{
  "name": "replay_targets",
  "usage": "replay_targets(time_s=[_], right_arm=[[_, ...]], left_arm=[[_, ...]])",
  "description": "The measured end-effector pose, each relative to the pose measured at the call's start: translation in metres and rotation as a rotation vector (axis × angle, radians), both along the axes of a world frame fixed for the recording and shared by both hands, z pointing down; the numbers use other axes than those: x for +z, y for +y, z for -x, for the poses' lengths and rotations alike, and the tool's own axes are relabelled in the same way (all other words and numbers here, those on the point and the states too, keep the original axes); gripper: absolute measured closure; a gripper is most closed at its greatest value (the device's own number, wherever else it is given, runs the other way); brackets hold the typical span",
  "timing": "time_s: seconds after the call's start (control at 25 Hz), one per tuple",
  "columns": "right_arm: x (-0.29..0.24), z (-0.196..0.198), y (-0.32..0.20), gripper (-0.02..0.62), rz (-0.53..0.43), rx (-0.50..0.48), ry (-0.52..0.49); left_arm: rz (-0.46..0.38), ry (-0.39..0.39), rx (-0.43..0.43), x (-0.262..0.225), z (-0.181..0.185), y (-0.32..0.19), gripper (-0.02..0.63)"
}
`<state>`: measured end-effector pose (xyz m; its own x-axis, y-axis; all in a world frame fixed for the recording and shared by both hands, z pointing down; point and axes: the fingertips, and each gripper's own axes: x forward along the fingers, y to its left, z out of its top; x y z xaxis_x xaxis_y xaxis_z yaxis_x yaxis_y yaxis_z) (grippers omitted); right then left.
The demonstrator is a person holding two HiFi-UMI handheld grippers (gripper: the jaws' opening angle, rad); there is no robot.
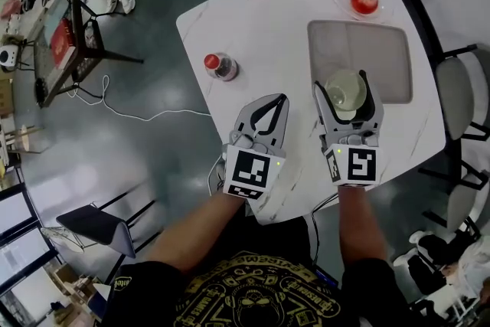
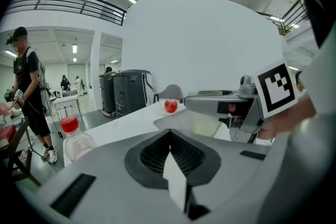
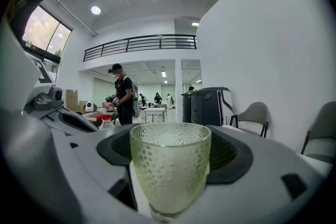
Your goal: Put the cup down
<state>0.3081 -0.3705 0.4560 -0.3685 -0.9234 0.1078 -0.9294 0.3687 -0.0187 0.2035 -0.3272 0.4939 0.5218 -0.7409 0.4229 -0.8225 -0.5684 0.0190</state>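
A pale green dimpled glass cup (image 1: 344,93) stands upright between the jaws of my right gripper (image 1: 341,82), which is shut on it. In the right gripper view the cup (image 3: 169,165) fills the middle, clamped at its sides by the right gripper (image 3: 169,178). From above, the cup lies over the near edge of a grey mat (image 1: 367,50); whether it touches the mat I cannot tell. My left gripper (image 1: 280,99) hovers to the left of it, jaws pressed together with nothing in them; its own view shows the left gripper (image 2: 170,136) shut the same way.
A clear bottle with a red cap (image 1: 220,67) stands left of the grippers on the white marble table (image 1: 253,19). A red apple on a small plate (image 1: 364,0) sits beyond the mat. Grey chairs (image 1: 459,96) flank the table's right side.
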Motion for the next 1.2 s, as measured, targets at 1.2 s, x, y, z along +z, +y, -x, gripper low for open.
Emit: replay_targets(time_s=[1.2], right_arm=[[0.071, -0.003, -0.025, 0.21, 0.043, 0.03, 0.051]], left_arm=[[0.106, 0.003, 0.033, 0.042, -0.005, -0.002, 0.597]])
